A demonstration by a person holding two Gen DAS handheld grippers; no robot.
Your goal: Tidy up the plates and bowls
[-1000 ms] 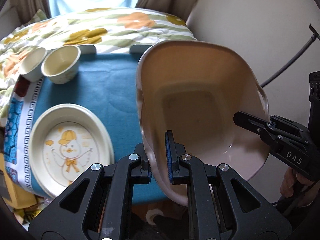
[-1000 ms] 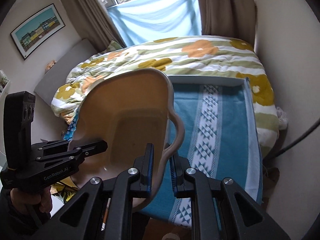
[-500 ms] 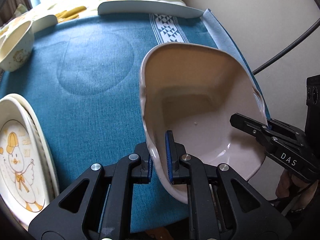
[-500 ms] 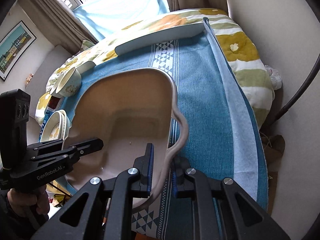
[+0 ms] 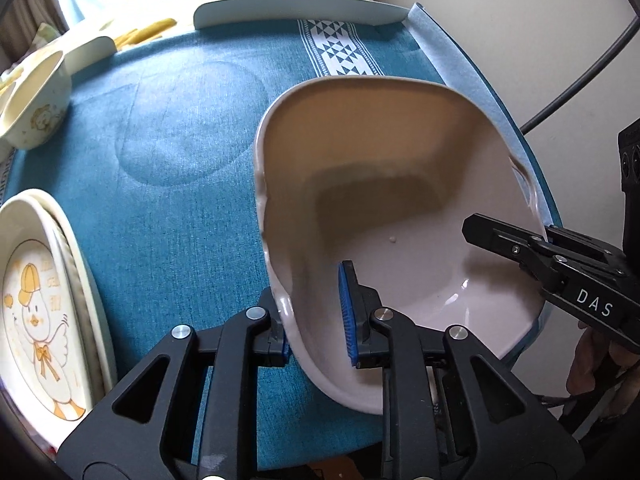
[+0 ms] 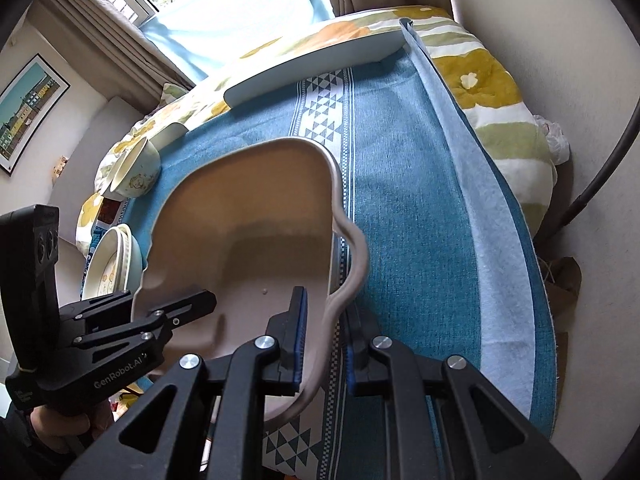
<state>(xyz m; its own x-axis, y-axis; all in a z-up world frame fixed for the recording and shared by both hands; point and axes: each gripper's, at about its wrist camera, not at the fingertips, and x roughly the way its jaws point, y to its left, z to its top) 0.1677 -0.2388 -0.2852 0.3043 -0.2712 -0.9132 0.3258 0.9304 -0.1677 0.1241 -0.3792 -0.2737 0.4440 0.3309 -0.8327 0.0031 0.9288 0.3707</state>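
Tablecloth [image 5: 168,168], blue, now fills the space beneath both tongs where bedding and window showed a second ago, as the pink basin [image 5: 384,184] has been lowered to the table's right side. The basin sits between the two tongs, its left rim in the left tongs [image 5: 316,320] and its right handle in the right tongs [image 6: 322,340]. The left jaws are opening, the inner blue pad already clear of the rim that stands between them; the right tongs remain clamped shut on the handle. That suggests the basin is set down, ready for filling. Left of the left tongs lie stacked plates [image 5: 44,312]; ahead of them, to the left, a small bowl [image 5: 34,116].
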